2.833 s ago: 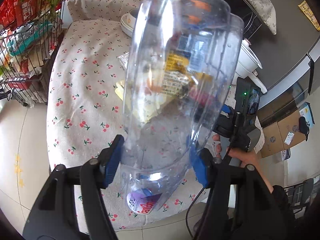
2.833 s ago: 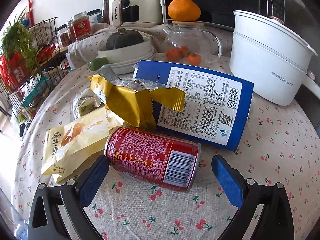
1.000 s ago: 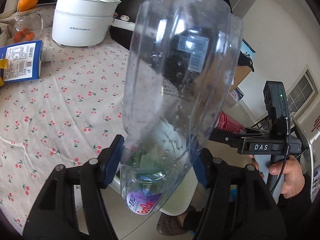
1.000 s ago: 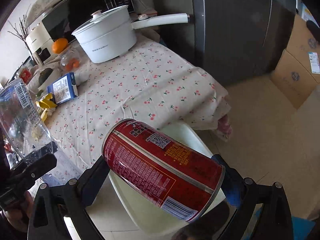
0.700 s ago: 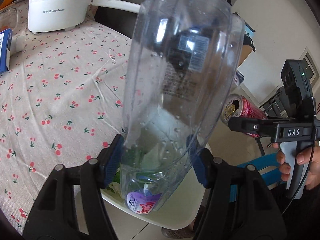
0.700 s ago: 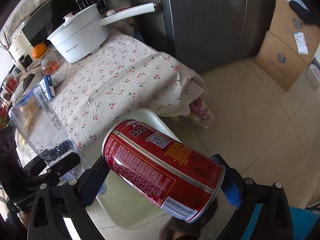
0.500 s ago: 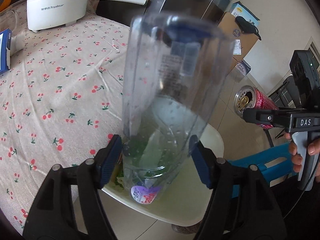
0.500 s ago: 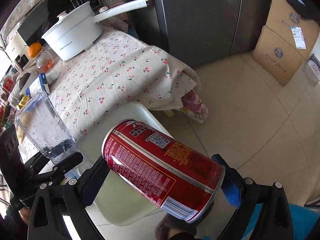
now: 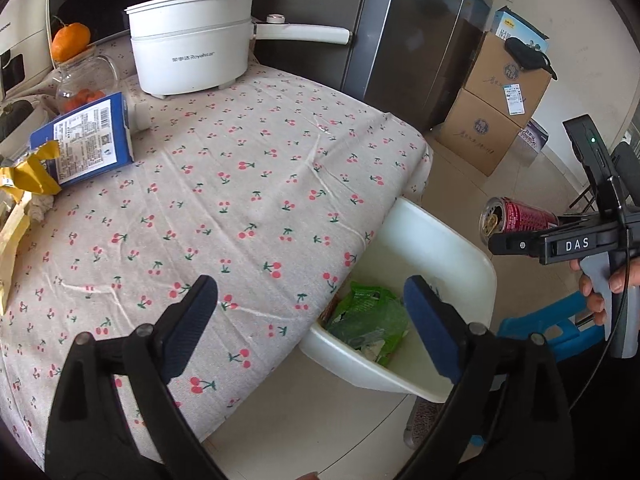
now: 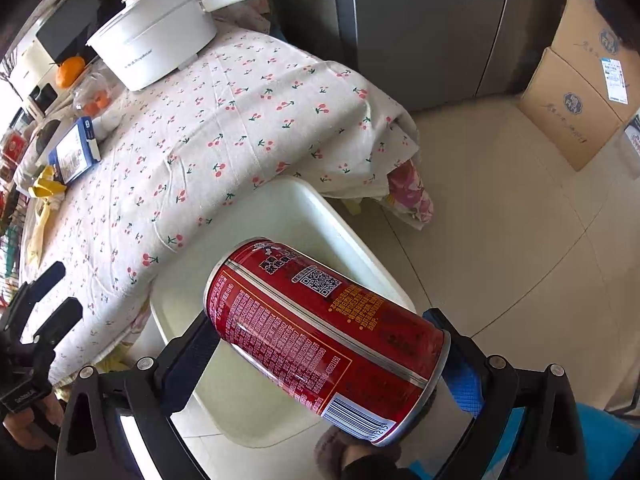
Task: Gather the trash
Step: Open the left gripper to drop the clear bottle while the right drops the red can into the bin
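Gone from the left gripper (image 9: 310, 322) is the clear plastic bottle — its jaws now gape empty over the cherry-print tabletop (image 9: 240, 184) edge and white plastic bin (image 9: 452, 248); further right, the right gripper (image 10: 328, 356) clamps the red drink can (image 10: 324, 336) above that bin.

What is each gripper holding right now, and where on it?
The right gripper clamps the red can lying sideways, one pad on each end. The left gripper is open and holds nothing.
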The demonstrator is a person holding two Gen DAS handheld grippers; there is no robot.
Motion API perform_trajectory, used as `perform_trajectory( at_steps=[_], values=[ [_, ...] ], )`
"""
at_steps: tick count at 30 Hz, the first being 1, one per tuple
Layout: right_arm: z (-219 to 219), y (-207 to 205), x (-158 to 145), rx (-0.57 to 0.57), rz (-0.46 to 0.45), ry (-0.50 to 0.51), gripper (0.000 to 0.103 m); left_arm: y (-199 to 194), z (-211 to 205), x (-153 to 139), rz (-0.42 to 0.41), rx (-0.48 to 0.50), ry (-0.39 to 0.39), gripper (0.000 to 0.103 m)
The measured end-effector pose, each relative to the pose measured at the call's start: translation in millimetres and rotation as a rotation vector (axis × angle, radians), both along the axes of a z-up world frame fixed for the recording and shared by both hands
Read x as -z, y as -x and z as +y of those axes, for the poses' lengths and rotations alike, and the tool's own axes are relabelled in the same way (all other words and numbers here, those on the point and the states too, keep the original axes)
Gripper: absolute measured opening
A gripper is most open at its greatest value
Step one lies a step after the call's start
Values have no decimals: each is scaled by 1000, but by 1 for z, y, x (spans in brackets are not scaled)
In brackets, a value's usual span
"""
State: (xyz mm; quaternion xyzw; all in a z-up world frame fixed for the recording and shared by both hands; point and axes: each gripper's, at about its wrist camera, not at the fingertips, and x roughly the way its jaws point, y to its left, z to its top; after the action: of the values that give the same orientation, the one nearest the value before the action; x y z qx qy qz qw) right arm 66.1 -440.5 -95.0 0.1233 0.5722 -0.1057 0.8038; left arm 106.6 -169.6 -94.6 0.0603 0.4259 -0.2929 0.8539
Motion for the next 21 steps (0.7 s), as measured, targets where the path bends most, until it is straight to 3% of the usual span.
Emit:
perform_trajectory(
  at_steps=[7, 15, 21],
  values=[
    [22, -15, 13, -28, 52, 6, 101, 9, 27, -11, -66, -46, -64, 97],
    [37, -27, 18, -33, 72, -41, 101, 15, 59, -15, -70, -83, -87, 98],
    [55, -35, 12, -68, 48, 21, 103, 16, 74, -17, -67, -108, -91, 98]
  ],
)
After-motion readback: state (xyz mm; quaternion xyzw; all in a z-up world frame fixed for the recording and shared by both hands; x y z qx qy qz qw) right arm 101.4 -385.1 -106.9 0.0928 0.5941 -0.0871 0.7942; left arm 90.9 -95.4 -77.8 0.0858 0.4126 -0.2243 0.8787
